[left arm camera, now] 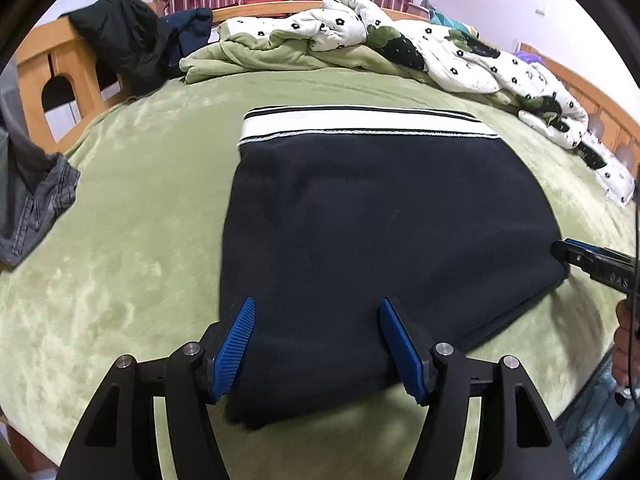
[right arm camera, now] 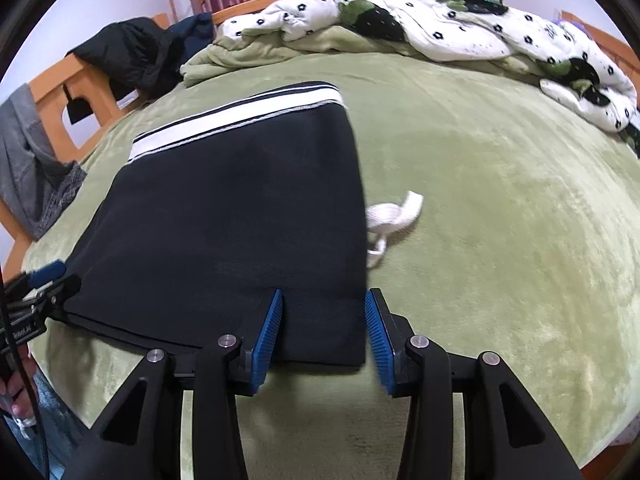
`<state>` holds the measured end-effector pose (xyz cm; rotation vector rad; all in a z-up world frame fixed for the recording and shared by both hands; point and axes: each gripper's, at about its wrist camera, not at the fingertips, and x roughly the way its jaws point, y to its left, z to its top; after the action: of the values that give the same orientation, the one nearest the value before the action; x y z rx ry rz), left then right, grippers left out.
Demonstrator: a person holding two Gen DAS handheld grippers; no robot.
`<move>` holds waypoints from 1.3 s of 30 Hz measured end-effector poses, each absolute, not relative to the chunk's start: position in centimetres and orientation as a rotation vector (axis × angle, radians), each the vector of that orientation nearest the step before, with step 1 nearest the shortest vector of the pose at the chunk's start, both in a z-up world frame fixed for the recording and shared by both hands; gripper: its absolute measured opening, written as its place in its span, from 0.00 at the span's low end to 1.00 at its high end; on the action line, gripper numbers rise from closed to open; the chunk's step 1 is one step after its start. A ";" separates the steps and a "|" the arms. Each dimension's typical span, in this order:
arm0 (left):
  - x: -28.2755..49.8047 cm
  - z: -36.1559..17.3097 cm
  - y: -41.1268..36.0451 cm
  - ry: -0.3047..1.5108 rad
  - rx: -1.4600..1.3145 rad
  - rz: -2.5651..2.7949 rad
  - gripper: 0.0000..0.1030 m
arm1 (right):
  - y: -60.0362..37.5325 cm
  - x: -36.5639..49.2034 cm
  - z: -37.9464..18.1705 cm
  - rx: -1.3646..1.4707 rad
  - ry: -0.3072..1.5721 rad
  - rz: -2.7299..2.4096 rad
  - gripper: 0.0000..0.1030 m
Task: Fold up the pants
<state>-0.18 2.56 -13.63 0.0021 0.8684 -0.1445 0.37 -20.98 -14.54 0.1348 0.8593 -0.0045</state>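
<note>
The pants (left arm camera: 380,240) lie folded on the bed (left arm camera: 140,260). Left gripper (left arm camera: 316,348) and right gripper (right arm camera: 324,328) both gape over the near edge, holding nothing. Snagging only the top layer could undo the fold

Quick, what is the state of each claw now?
Left claw: open, holding nothing, over the near edge of the pants.
Right claw: open, holding nothing.

Each tool, left (left arm camera: 316,344) and right (right arm camera: 323,332), has black angular arms, silver round screws and ribbed blue pads (left arm camera: 237,340); a black cable crosses bare skin (left arm camera: 624,344).
</note>
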 end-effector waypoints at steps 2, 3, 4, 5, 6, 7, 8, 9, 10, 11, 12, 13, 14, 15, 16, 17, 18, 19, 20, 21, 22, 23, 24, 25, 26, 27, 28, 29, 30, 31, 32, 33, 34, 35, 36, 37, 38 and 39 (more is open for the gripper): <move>-0.9 -13.4 4.0 0.873 -0.050 -0.181 0.62 | -21.6 0.0 -14.2 0.157 0.845 -0.011 0.40; -1.2 -13.5 4.6 0.877 -0.070 -0.191 0.62 | -21.7 -0.1 -14.0 0.163 0.837 -0.014 0.40; -1.8 -13.5 5.5 0.879 -0.098 -0.209 0.62 | -22.0 -0.2 -13.8 0.171 0.830 -0.015 0.40; -2.0 -13.8 6.1 0.887 -0.119 -0.222 0.62 | -22.3 -0.2 -13.6 0.187 0.824 -0.013 0.40; -2.3 -14.1 6.5 0.901 -0.136 -0.237 0.62 | -22.4 -0.2 -13.6 0.199 0.823 -0.010 0.40; -2.6 -14.4 6.9 0.922 -0.145 -0.250 0.62 | -22.5 -0.2 -13.5 0.208 0.823 -0.008 0.40; -2.9 -14.9 7.1 0.947 -0.138 -0.252 0.62 | -22.7 -0.1 -13.5 0.219 0.823 -0.006 0.40; -3.1 -15.3 7.1 0.960 -0.120 -0.242 0.62 | -22.7 -0.1 -13.5 0.222 0.823 -0.004 0.40; -3.3 -15.6 7.0 0.968 -0.096 -0.222 0.62 | -22.7 -0.1 -13.5 0.224 0.824 -0.001 0.40; -3.5 -15.9 6.9 0.966 -0.076 -0.196 0.61 | -22.6 -0.1 -13.4 0.224 0.823 0.004 0.40; -3.6 -16.0 6.8 0.959 -0.068 -0.180 0.60 | -22.5 -0.1 -13.4 0.222 0.820 0.007 0.40; -3.7 -16.0 6.7 0.951 -0.067 -0.178 0.60 | -22.4 -0.1 -13.2 0.217 0.814 0.012 0.40; -3.7 -15.8 6.5 0.943 -0.066 -0.181 0.60 | -22.1 -0.1 -13.1 0.213 0.808 0.016 0.40; -3.6 -15.7 6.4 0.937 -0.065 -0.179 0.60 | -21.9 -0.2 -13.1 0.209 0.805 0.020 0.40; -3.4 -15.7 6.3 0.933 -0.065 -0.175 0.60 | -21.8 -0.2 -13.2 0.205 0.805 0.025 0.40; -3.1 -15.7 6.0 0.932 -0.067 -0.168 0.60 | -21.7 -0.1 -13.3 0.202 0.808 0.028 0.40; -2.7 -15.7 5.8 0.929 -0.070 -0.163 0.60 | -21.6 -0.1 -13.5 0.198 0.814 0.031 0.40; -2.6 -15.7 5.5 0.923 -0.073 -0.158 0.60 | -21.4 0.0 -13.7 0.191 0.825 0.031 0.40; -2.4 -15.7 5.2 0.913 -0.069 -0.156 0.60 | -21.2 0.2 -14.0 0.183 0.836 0.031 0.40; -2.1 -15.7 4.8 0.904 -0.054 -0.145 0.60 | -21.1 0.2 -14.2 0.175 0.844 0.032 0.40; -2.2 -15.8 4.5 0.894 -0.037 -0.127 0.60 | -21.0 0.2 -14.2 0.169 0.847 0.034 0.40; -2.1 -16.0 4.0 0.880 -0.010 -0.105 0.60 | -20.9 0.1 -14.3 0.162 0.847 0.036 0.40; -2.1 -16.2 3.6 0.871 0.013 -0.085 0.60 | -20.7 0.1 -14.3 0.156 0.844 0.038 0.40; -2.0 -16.4 3.1 0.852 0.047 -0.048 0.61 | -20.5 0.0 -14.3 0.145 0.842 0.039 0.40; -2.1 -16.3 3.0 0.838 0.062 -0.031 0.60 | -20.3 0.0 -14.2 0.129 0.839 0.037 0.40; -2.2 -16.3 3.1 0.834 0.065 -0.027 0.51 | -20.3 -0.1 -14.2 0.122 0.838 0.034 0.40; -2.4 -16.2 3.4 0.835 0.057 -0.025 0.31 | -20.2 -0.1 -14.2 0.117 0.837 0.031 0.40; -2.7 -15.9 4.1 0.836 0.042 -0.004 0.28 | -20.2 -0.1 -14.2 0.118 0.838 0.031 0.40; -3.0 -15.7 4.8 0.845 0.003 -0.028 0.27 | -20.3 -0.2 -14.2 0.124 0.837 0.032 0.40; -3.3 -15.6 5.6 0.854 -0.047 -0.051 0.23 | -20.3 -0.2 -14.2 0.126 0.836 0.033 0.40; -3.9 -15.5 6.6 0.859 -0.092 -0.044 0.18 | -20.4 -0.2 -14.2 0.130 0.836 0.031 0.40; -4.2 -15.4 7.1 0.861 -0.108 -0.038 0.16 | -20.4 -0.2 -14.2 0.131 0.837 0.031 0.40; -4.7 -15.4 7.4 0.862 -0.135 -0.061 0.16 | -20.5 -0.2 -14.2 0.134 0.838 0.030 0.40; -5.1 -15.3 7.8 0.866 -0.163 -0.077 0.16 | -20.6 -0.2 -14.1 0.142 0.837 0.031 0.40; -5.5 -15.1 7.8 0.870 -0.174 -0.090 0.16 | -20.8 -0.2 -14.0 0.148 0.836 0.034 0.40; -5.9 -14.9 7.7 0.873 -0.171 -0.099 0.16 | -20.9 -0.2 -13.9 0.154 0.832 0.038 0.40; -6.3 -14.5 7.4 0.867 -0.156 -0.117 0.16 | -20.9 -0.3 -13.7 0.158 0.823 0.044 0.40; -6.6 -14.2 7.2 0.858 -0.146 -0.130 0.16 | -20.9 -0.3 -13.6 0.159 0.818 0.046 0.40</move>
<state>-6.63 7.23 -14.17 -0.1463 0.8580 -0.1300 -0.33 -20.89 -13.65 0.1587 0.8178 0.0456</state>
